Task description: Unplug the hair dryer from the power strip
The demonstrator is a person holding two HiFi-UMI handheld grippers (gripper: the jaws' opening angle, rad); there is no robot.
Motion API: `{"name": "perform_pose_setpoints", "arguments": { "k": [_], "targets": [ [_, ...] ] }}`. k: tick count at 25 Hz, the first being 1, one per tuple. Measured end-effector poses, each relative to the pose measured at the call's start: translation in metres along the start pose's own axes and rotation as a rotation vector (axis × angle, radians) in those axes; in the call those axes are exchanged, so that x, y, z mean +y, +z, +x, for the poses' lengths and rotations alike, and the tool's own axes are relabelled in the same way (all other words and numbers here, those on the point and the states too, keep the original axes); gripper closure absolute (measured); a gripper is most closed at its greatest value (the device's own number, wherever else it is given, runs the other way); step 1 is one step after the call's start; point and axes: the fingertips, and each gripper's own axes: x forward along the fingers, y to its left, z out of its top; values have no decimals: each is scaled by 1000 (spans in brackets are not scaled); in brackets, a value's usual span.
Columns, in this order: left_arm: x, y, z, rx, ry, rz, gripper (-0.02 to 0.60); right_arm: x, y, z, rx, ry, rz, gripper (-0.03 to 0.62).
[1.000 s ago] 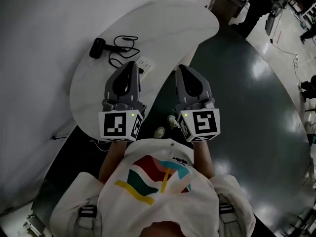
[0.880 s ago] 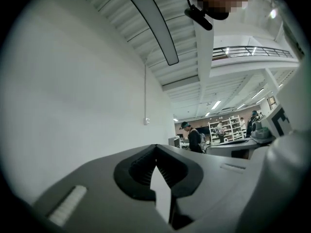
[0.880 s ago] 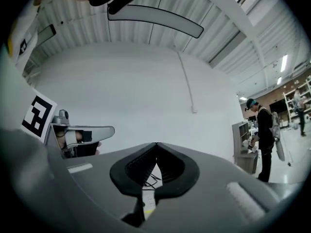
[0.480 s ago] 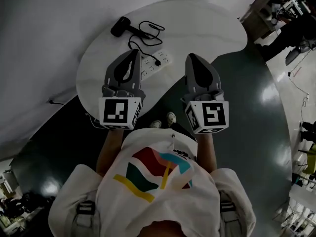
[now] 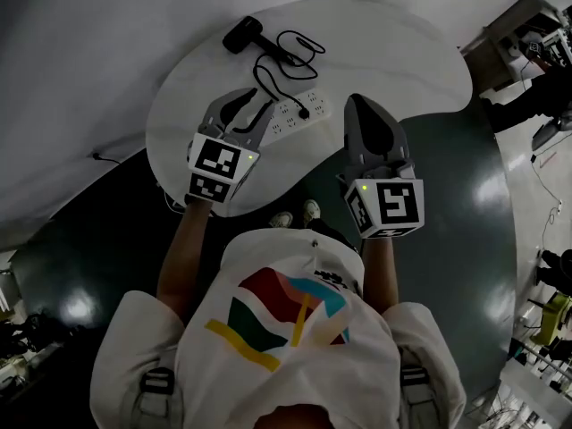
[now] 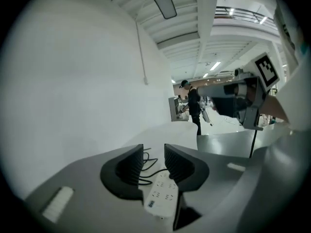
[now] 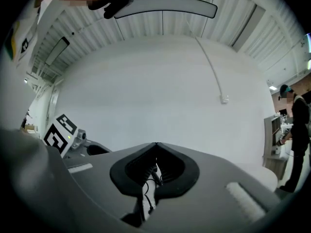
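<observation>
A black hair dryer lies at the far side of the white table. Its black cord loops down to a plug in the white power strip. My left gripper hovers over the strip's left end. Its jaws have just been opening and now stand open, with nothing between them. In the left gripper view the power strip and cord show beyond the gap of the left gripper. My right gripper is shut and empty, to the right of the strip. The right gripper shows closed tips.
The table's curved front edge runs under both grippers, with dark glossy floor below and to the right. The person's shoes show by the table's edge. A cable lies at the left. Another person stands far off.
Both grippers have moved forward over the table toward the power strip. The left gripper has tilted and its jaws have opened. The right gripper stays shut.
</observation>
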Motion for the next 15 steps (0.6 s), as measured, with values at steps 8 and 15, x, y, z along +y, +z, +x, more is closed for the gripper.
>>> {"name": "perform_pose_setpoints", "arguments": {
  "k": [8,15],
  "targets": [
    [-34,-113,69,359,-218,26,416,-2,-26,21,83,62,2,580],
    [-37,-163,96,552,-309,33,402,-14,-50,22,137,63,28,580]
  ]
}}
